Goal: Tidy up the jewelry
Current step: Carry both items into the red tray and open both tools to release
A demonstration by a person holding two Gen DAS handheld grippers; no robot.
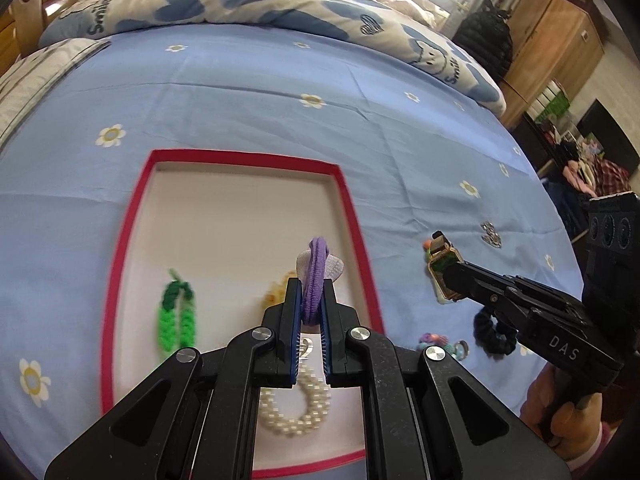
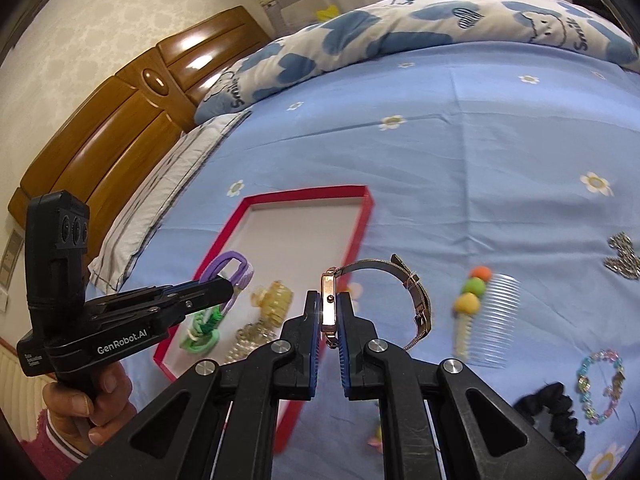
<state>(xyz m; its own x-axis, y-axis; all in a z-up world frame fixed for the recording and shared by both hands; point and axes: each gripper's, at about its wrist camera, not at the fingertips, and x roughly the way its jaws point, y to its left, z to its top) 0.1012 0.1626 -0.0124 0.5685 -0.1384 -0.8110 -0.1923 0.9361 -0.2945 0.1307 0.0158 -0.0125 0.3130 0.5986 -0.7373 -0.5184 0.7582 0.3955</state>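
A red-rimmed box point(image 1: 132, 216) with a white floor lies on the blue bedsheet; it also shows in the right wrist view point(image 2: 362, 216). My left gripper point(image 1: 312, 292) is shut on a purple hair tie point(image 1: 316, 268) and holds it above the box; the hair tie also shows in the right wrist view point(image 2: 232, 264). My right gripper point(image 2: 330, 300) is shut on a rose-gold watch point(image 2: 329, 300) with a mesh band point(image 2: 416, 292), held above the sheet just right of the box. In the box lie a green woven band point(image 1: 178, 316), a pearl bracelet point(image 1: 296, 408) and a yellow claw clip point(image 2: 276, 296).
On the sheet right of the box lie a comb with coloured pompoms point(image 2: 480, 308), a black scrunchie point(image 2: 556, 416), a pastel bead bracelet point(image 2: 600, 384) and a glittery bow clip point(image 2: 622, 256). A folded quilt point(image 1: 240, 0) lies at the far side. A wooden headboard point(image 2: 100, 136) stands left.
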